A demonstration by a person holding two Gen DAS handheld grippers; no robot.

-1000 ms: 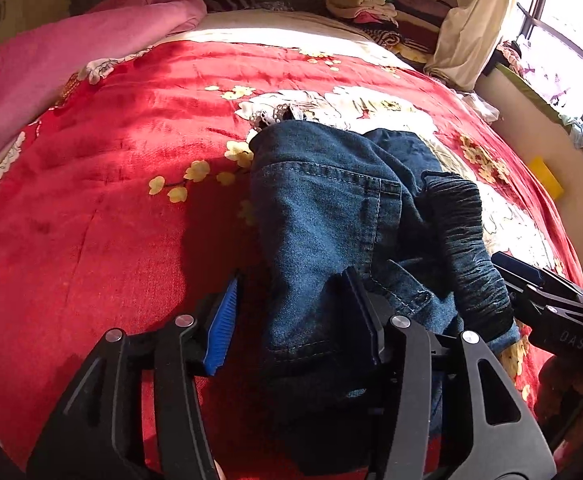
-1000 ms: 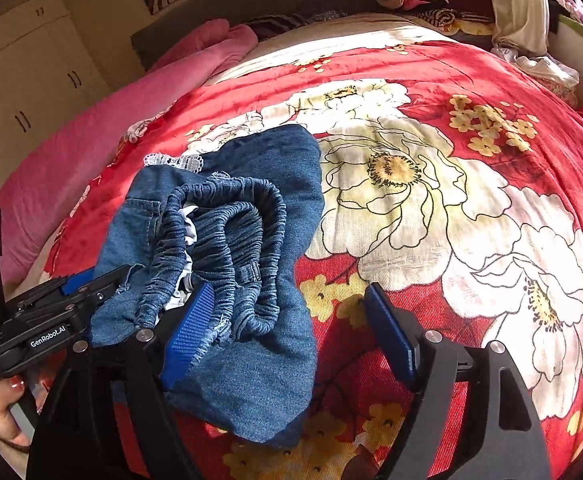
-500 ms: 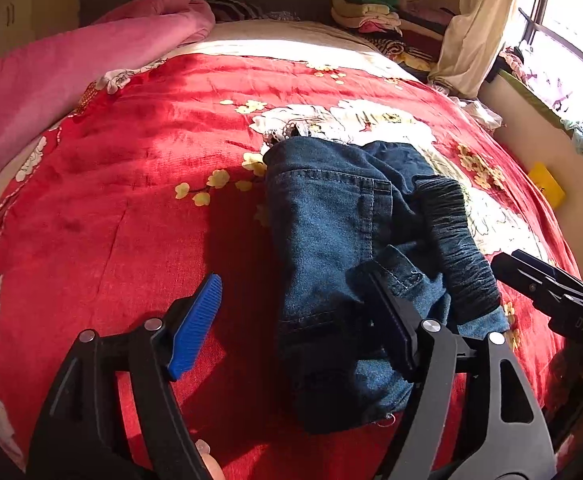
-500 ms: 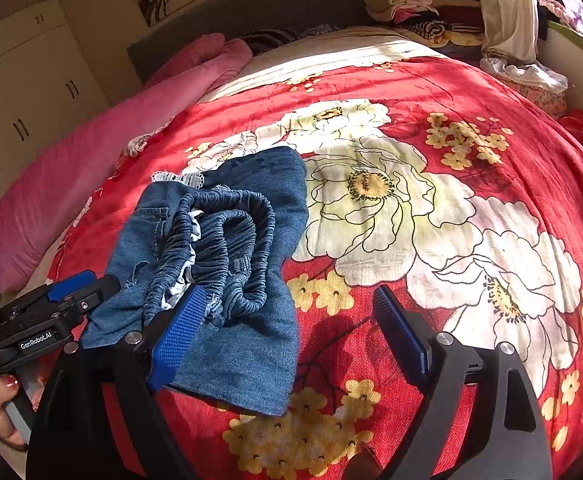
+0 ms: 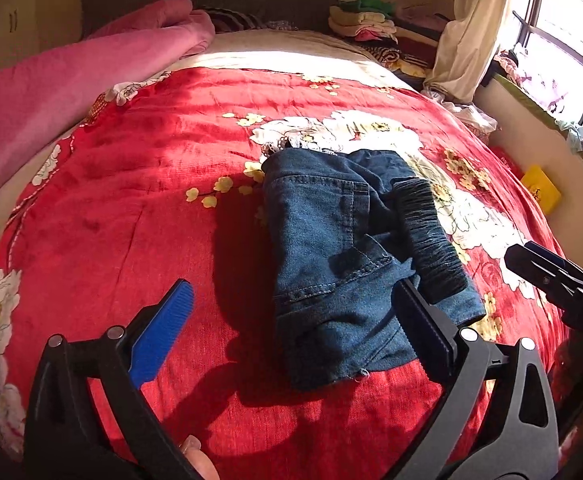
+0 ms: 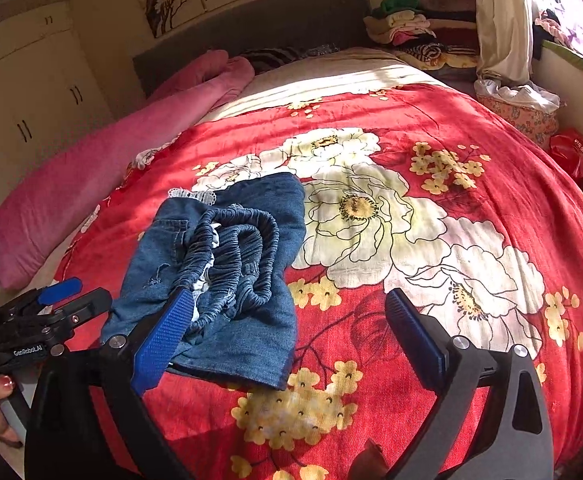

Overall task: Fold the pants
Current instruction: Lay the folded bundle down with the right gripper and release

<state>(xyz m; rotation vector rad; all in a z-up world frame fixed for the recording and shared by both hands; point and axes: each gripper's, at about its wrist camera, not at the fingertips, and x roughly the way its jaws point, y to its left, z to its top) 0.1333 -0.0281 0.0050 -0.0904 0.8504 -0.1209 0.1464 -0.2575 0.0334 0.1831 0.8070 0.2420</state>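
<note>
Left wrist view: you are holding the left gripper [image 5: 291,332] spread wide over the folded pants [image 5: 343,264] lying on the red blanket [image 5: 131,200]; your right gripper [image 6: 287,332] is gaping too, holding nothing.

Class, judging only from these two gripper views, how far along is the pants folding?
Done: the denim pants lie on the red floral bedspread as a compact bundle, elastic waistband on top. In hand: nothing; the left gripper and right gripper are open. Left: perhaps tidying the bunched waistband.

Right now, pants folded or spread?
Folded: the pants lie as a compact bundle on the bedspread, elastic waistband bunched on top, neither gripper touching.
</note>
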